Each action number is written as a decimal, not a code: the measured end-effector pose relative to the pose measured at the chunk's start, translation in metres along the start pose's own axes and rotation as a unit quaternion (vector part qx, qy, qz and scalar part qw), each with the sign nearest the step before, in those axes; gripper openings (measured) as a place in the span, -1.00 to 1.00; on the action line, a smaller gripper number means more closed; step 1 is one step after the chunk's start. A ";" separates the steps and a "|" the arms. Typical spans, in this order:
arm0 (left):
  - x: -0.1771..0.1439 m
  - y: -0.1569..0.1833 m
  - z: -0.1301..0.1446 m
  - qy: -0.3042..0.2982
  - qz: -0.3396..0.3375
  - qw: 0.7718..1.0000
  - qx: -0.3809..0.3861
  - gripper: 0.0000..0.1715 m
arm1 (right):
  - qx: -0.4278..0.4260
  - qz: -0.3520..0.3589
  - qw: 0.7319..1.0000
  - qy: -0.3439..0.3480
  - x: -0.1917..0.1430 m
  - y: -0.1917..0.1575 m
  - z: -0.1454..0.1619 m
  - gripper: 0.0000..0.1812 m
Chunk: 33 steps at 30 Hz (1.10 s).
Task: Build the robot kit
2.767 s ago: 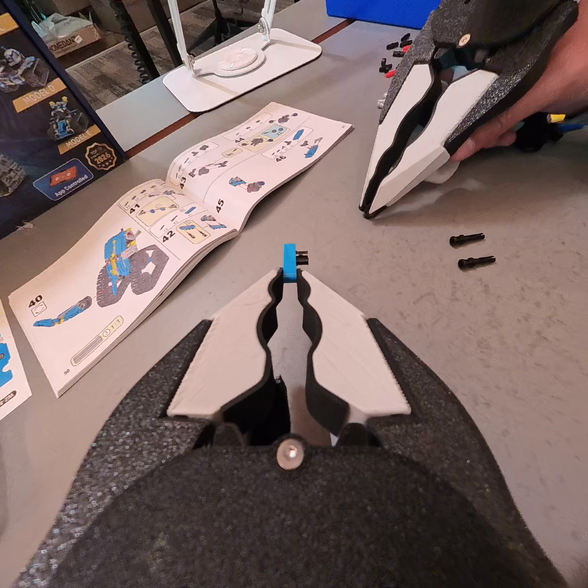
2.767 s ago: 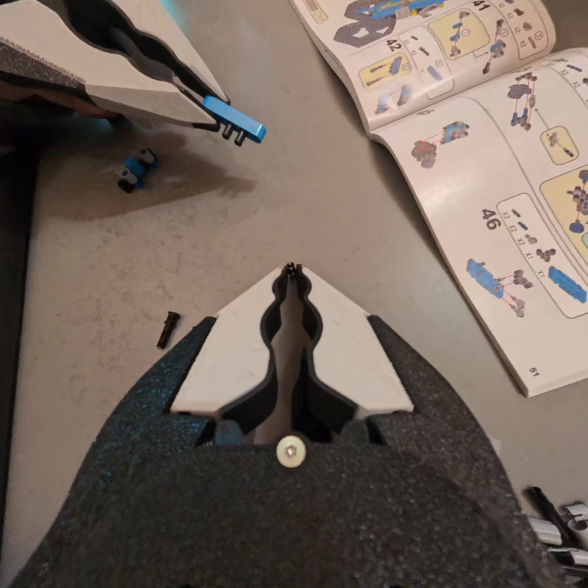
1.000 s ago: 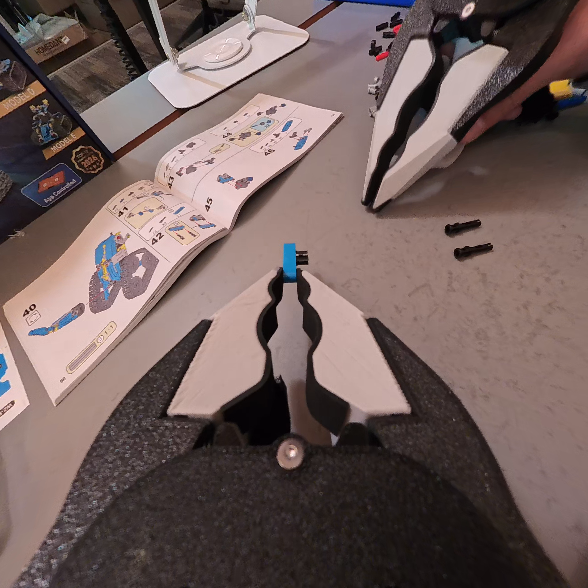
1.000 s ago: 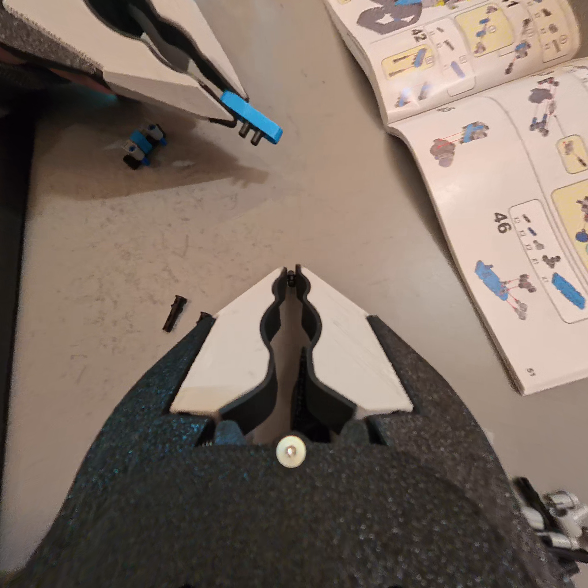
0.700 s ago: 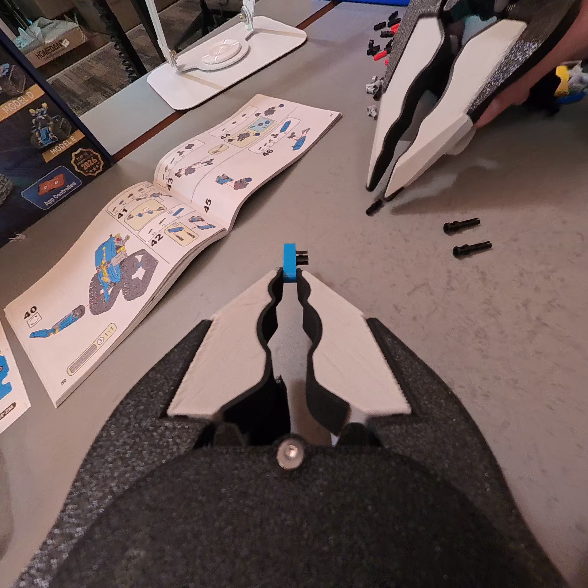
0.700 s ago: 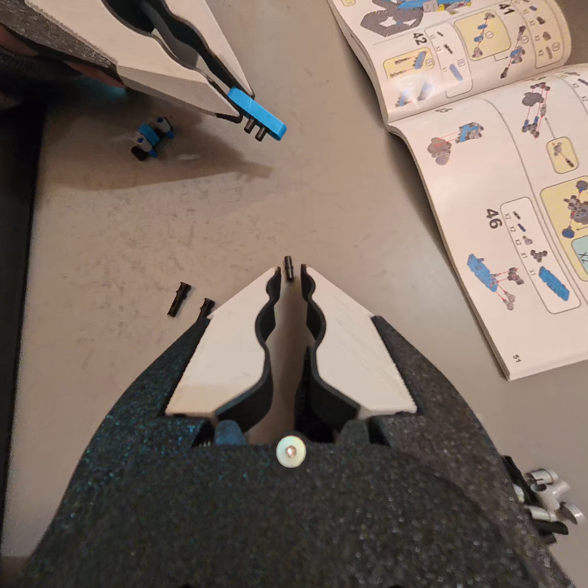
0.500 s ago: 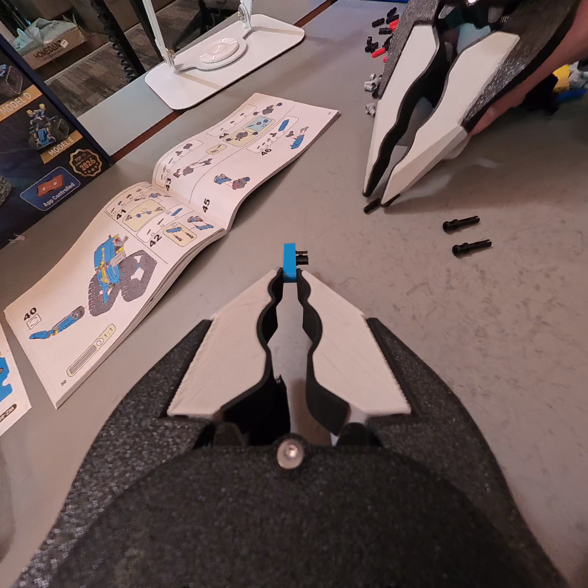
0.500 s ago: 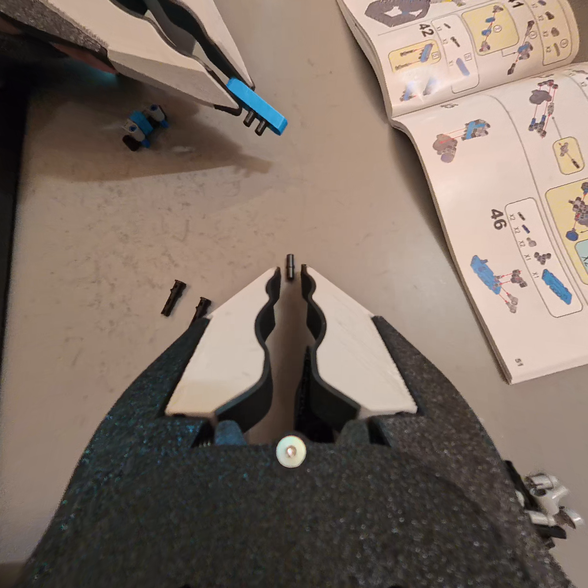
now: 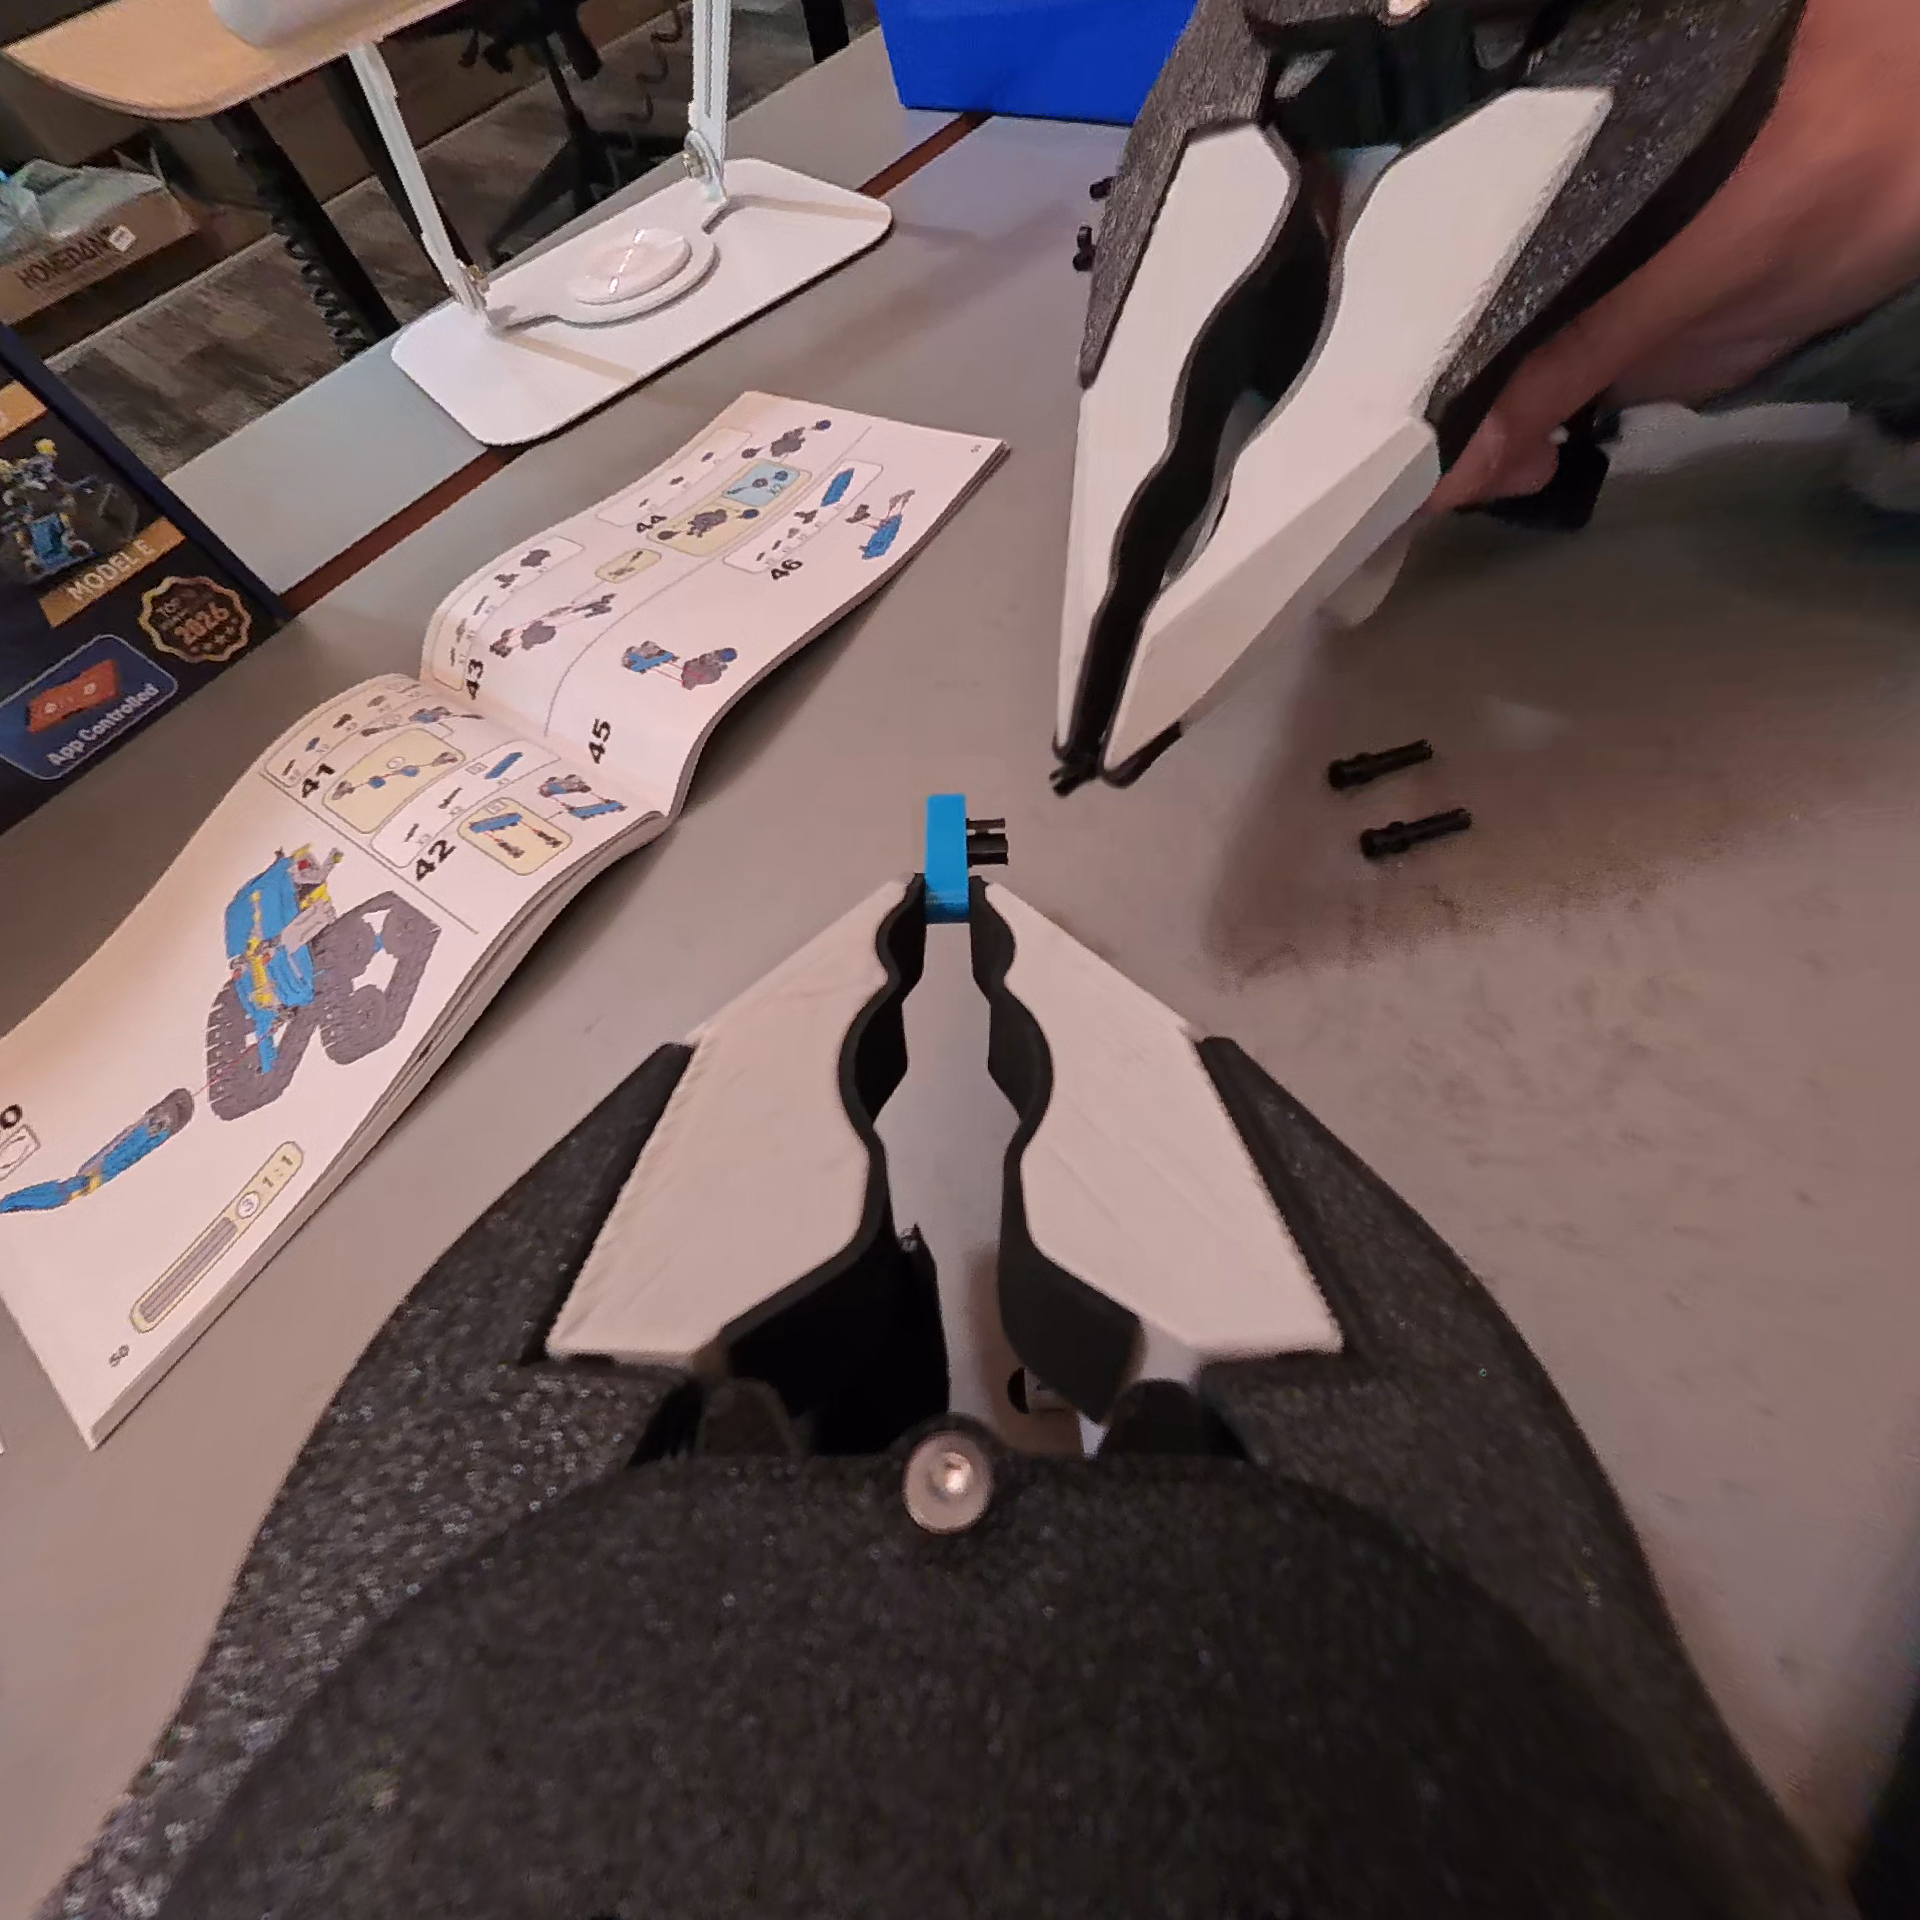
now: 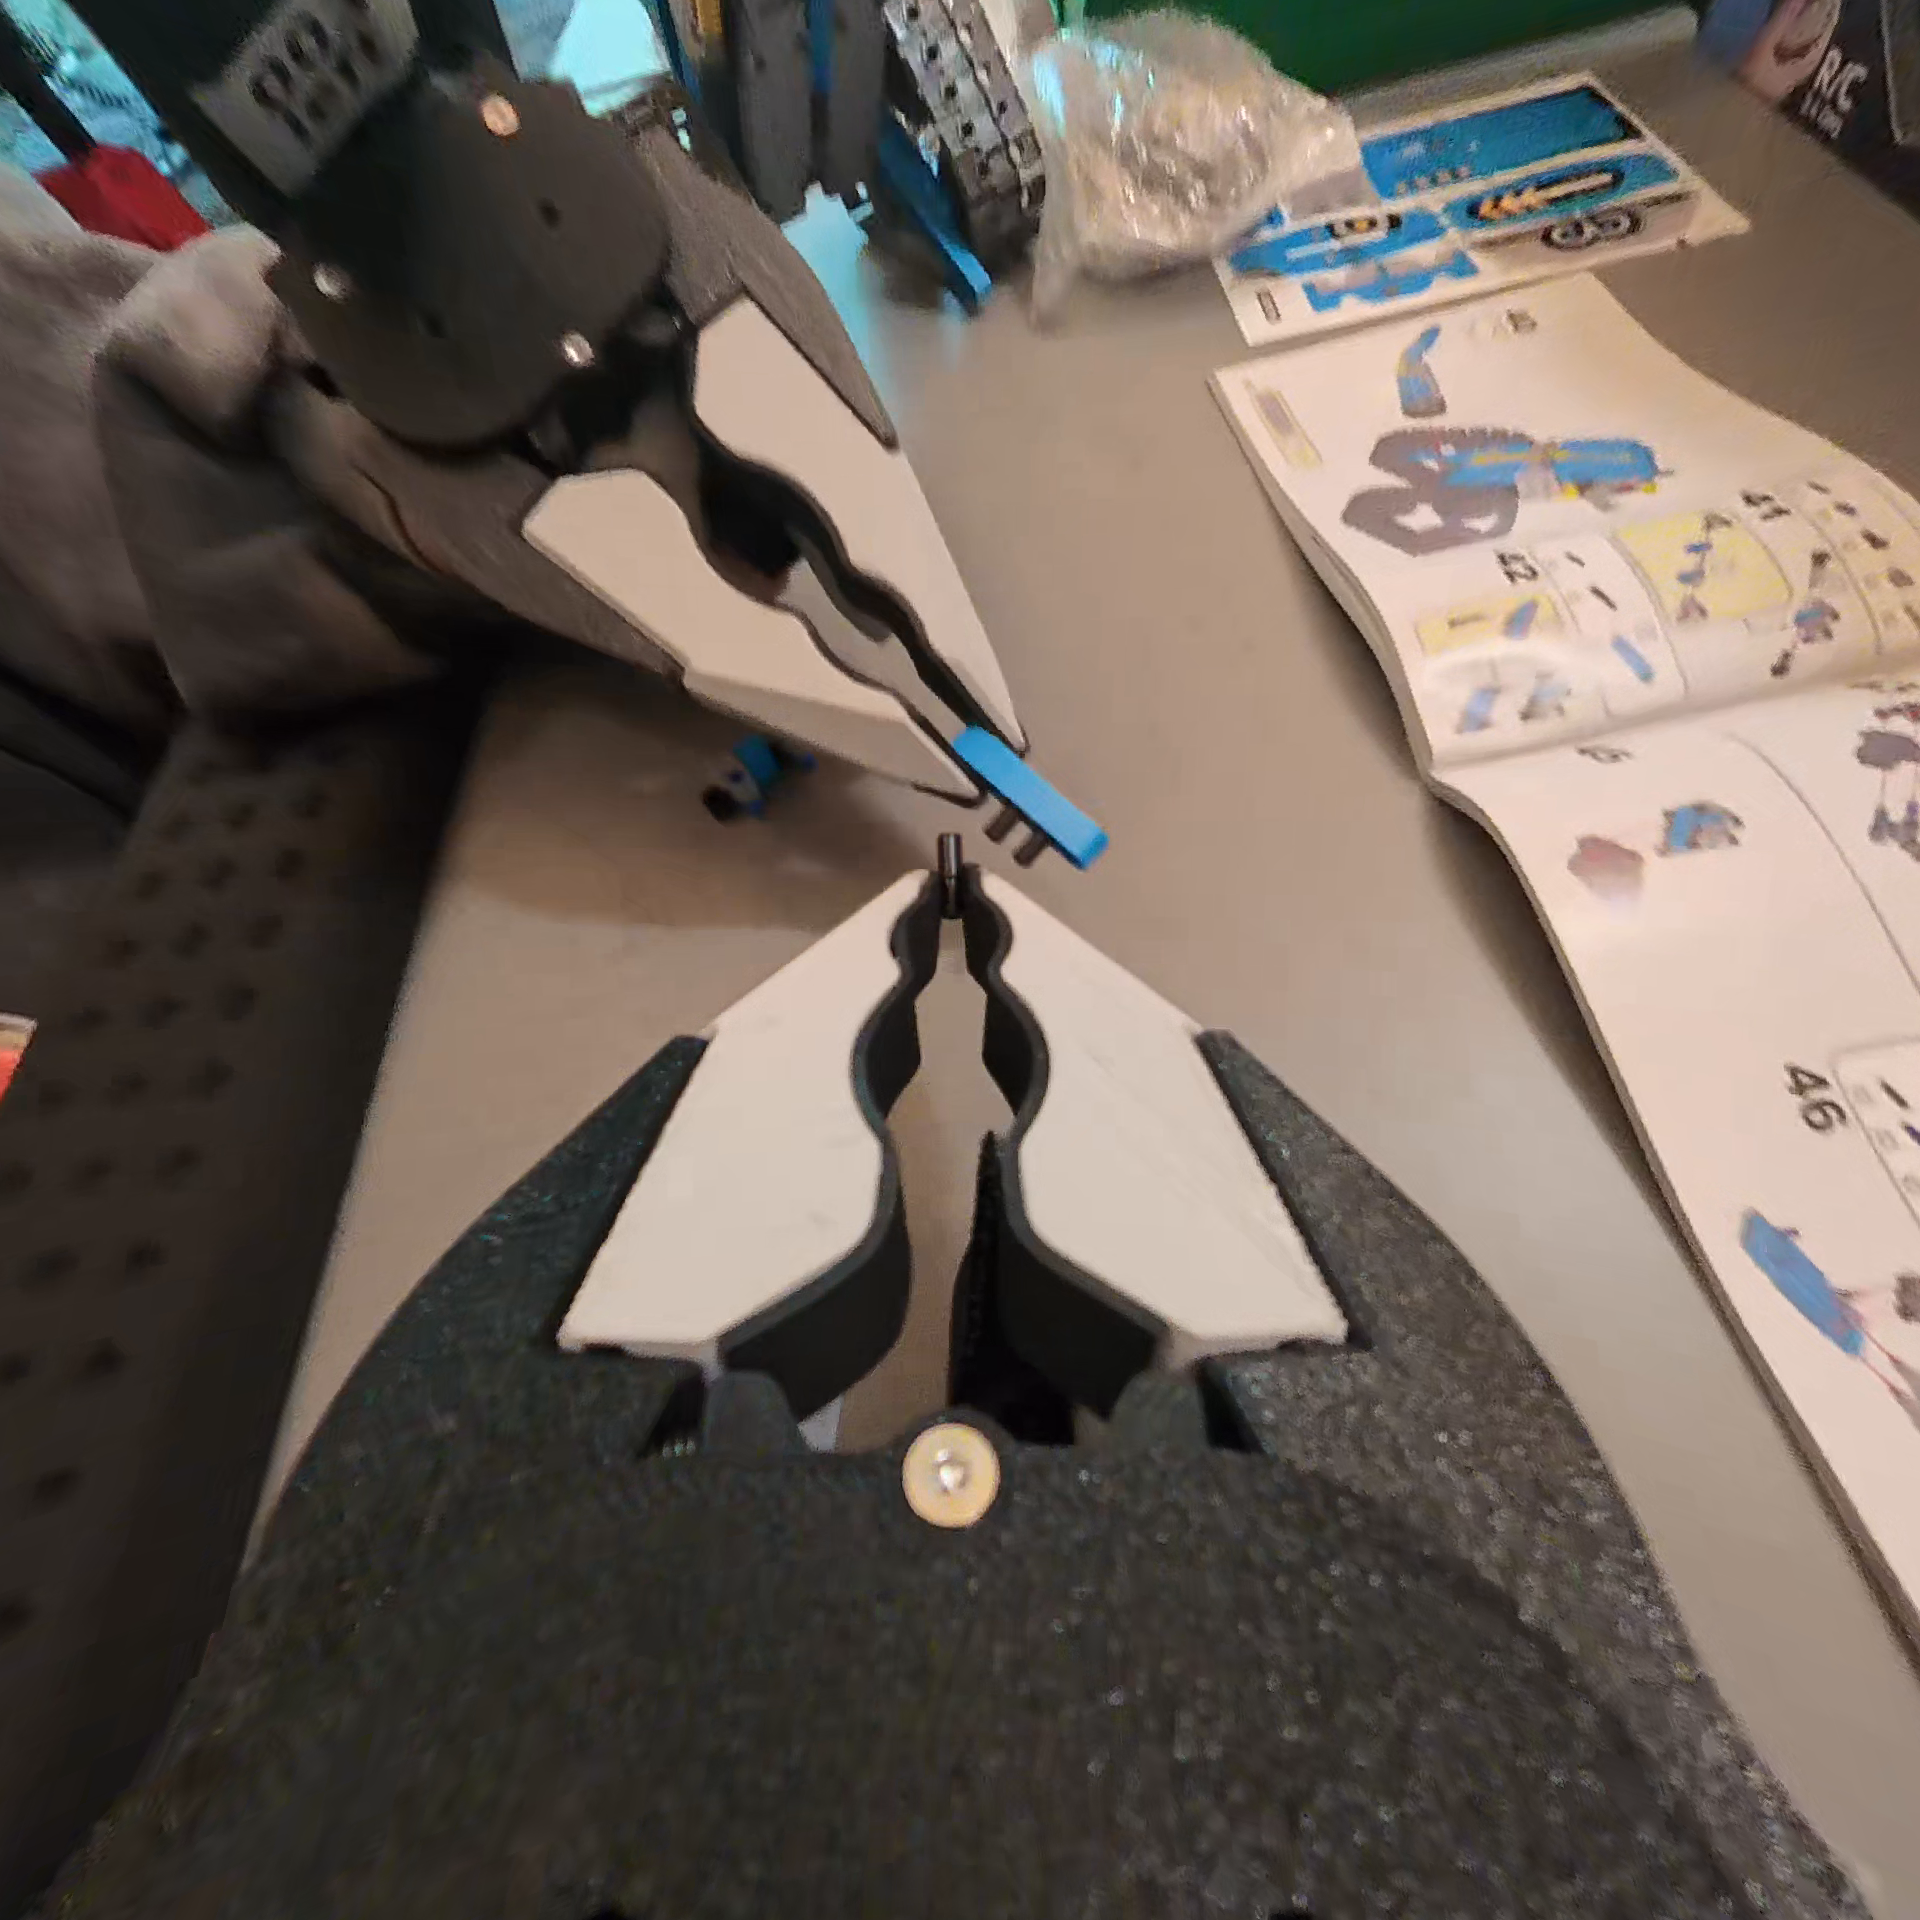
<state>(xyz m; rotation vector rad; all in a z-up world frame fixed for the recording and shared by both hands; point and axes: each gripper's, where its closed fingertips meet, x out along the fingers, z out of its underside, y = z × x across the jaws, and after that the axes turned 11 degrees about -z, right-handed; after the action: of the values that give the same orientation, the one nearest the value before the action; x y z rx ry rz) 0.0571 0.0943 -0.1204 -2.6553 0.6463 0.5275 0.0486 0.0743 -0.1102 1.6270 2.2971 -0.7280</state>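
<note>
My left gripper (image 9: pixel 948 896) is shut on a short blue beam (image 9: pixel 945 857) that has two black pins (image 9: pixel 985 840) sticking out to the right, held above the grey table (image 9: pixel 1558 1143). My right gripper (image 10: pixel 948 896) is shut on a small black pin (image 10: pixel 948 871) that points forward out of its tips. In the right wrist view the left gripper (image 10: pixel 987 764) comes in from the upper left, and the blue beam (image 10: pixel 1029 795) sits just beyond the pin's tip, a small gap apart. In the left wrist view the right gripper (image 9: pixel 1086 764) hangs tips down at the upper right.
Two loose black pins (image 9: pixel 1397 798) lie right of the right gripper. An open instruction booklet (image 9: pixel 540 707) lies to the left. A white lamp base (image 9: pixel 644 281), a dark box (image 9: pixel 94 623), a sticker sheet (image 10: pixel 1455 239), a plastic bag (image 10: pixel 1174 177) and a small blue-black piece (image 10: pixel 753 784) are around. My two grippers' fingertips are within a few centimetres of each other.
My right gripper opened and set the black pin on the table, then shut on it again, lifted and tilted up toward the blue beam. The left gripper kept its hold.
</note>
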 end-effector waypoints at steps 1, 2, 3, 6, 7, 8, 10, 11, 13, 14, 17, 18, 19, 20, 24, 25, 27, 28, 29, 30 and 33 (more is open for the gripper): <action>0.000 0.001 -0.001 0.002 0.002 1.000 -0.001 -0.92 | 0.003 0.000 1.000 0.005 0.005 -0.001 -0.003 -0.96; -0.001 0.003 -0.002 0.004 0.006 1.000 -0.003 -0.92 | 0.005 0.013 1.000 0.002 0.009 0.002 -0.003 -0.96; 0.000 0.002 -0.002 0.002 0.003 1.000 -0.002 -0.92 | 0.003 0.023 1.000 -0.008 0.014 0.004 -0.002 -0.96; 0.002 -0.003 0.003 -0.009 -0.019 1.000 0.011 -0.92 | 0.006 0.048 0.999 -0.017 0.021 0.010 0.000 -0.96; 0.002 -0.004 0.003 -0.010 -0.022 1.000 0.013 -0.92 | 0.006 0.054 0.998 -0.017 0.022 0.011 0.000 -0.96; 0.002 -0.004 0.003 -0.010 -0.027 0.999 0.019 -0.92 | 0.003 0.061 0.998 -0.022 0.022 0.012 0.000 -0.96; 0.003 -0.005 0.003 -0.011 -0.045 0.998 0.049 -0.92 | -0.017 0.085 0.995 -0.044 0.024 0.015 0.002 -0.96; 0.004 -0.004 0.004 -0.013 -0.054 0.996 0.067 -0.93 | -0.033 0.101 0.992 -0.062 0.026 0.016 0.004 -0.96; 0.005 -0.003 0.006 -0.020 -0.068 0.993 0.093 -0.93 | -0.067 0.131 0.984 -0.104 0.030 0.017 0.008 -0.96; 0.006 -0.003 0.007 -0.024 -0.075 0.992 0.102 -0.93 | -0.084 0.149 0.978 -0.121 0.031 0.019 0.009 -0.96; 0.007 -0.006 0.010 -0.038 -0.087 0.991 0.095 -0.93 | -0.099 0.186 0.967 -0.142 0.035 0.023 0.010 -0.96; 0.008 -0.008 0.011 -0.041 -0.090 0.991 0.094 -0.93 | -0.089 0.190 0.967 -0.141 0.036 0.024 0.010 -0.96; 0.008 -0.009 0.011 -0.042 -0.092 0.991 0.093 -0.93 | -0.074 0.192 0.969 -0.134 0.037 0.025 0.009 -0.96; 0.007 -0.010 0.011 -0.043 -0.091 0.991 0.089 -0.93 | -0.053 0.188 0.973 -0.119 0.038 0.026 0.008 -0.96; 0.003 -0.014 0.001 -0.018 -0.060 0.998 0.004 -0.92 | 0.048 0.108 0.993 -0.026 0.032 0.022 0.000 -0.96; 0.002 -0.016 -0.003 -0.007 -0.046 0.998 -0.033 -0.92 | 0.055 0.092 0.994 0.000 0.027 0.020 -0.005 -0.97; -0.001 -0.022 -0.007 0.003 -0.020 0.995 -0.099 -0.92 | 0.032 0.084 0.995 0.030 0.016 0.017 -0.016 -0.97; -0.002 -0.023 -0.007 0.007 -0.004 0.992 -0.127 -0.92 | 0.004 0.087 0.995 0.039 0.011 0.014 -0.024 -0.97; -0.005 -0.025 -0.009 0.014 0.010 0.988 -0.152 -0.92 | -0.036 0.095 0.994 0.048 0.007 0.009 -0.032 -0.97; -0.007 -0.027 -0.012 0.022 0.022 0.984 -0.174 -0.92 | -0.071 0.114 0.990 0.046 0.002 0.008 -0.038 -0.96; -0.008 -0.025 -0.013 0.023 0.060 0.972 -0.225 -0.92 | -0.153 0.145 0.977 0.021 0.001 0.001 -0.042 -0.96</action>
<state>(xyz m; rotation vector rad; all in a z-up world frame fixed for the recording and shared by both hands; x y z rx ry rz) 0.0657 0.1123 -0.0994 -3.0708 0.7818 0.7223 0.0534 0.0975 -0.0757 1.7832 2.0114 -0.2620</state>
